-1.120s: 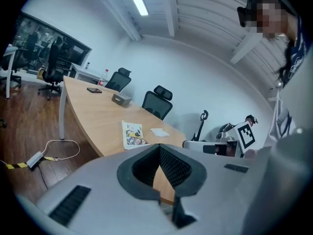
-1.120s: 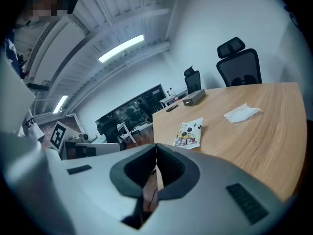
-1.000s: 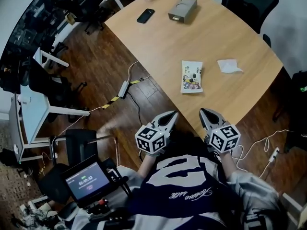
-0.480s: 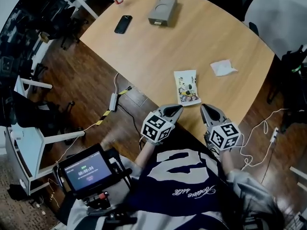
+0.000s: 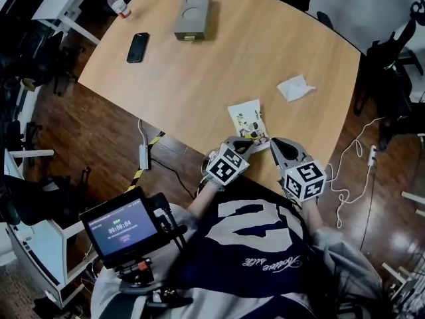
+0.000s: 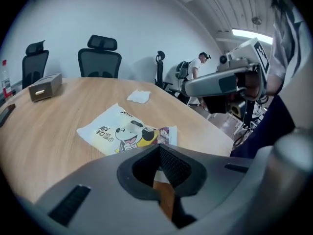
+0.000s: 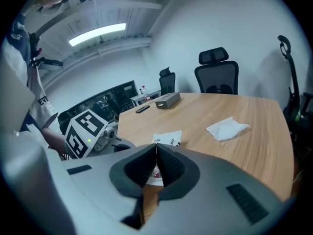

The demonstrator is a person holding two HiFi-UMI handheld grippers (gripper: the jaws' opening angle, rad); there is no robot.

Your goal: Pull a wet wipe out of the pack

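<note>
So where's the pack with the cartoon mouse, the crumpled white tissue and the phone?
wipe pack (image 5: 246,119): head view, middle of its printed top.
white tissue (image 5: 295,87): head view, its crumpled middle.
phone (image 5: 138,47): head view, centre of its dark face.

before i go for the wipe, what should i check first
1. Wet wipe pack lies flat on the table, near its front edge: ok.
2. Left tool open for a grasp: not ok; its jaws are together with nothing between them.
3. Right tool open for a grasp: not ok; its jaws are together, empty.
4. Both tools close to the pack: ok; they sit at the table edge just short of it.
5. Pack's flap lifted or a wipe showing: cannot tell.
6. Crumpled tissue out of the way: ok; it lies apart from the pack.
</note>
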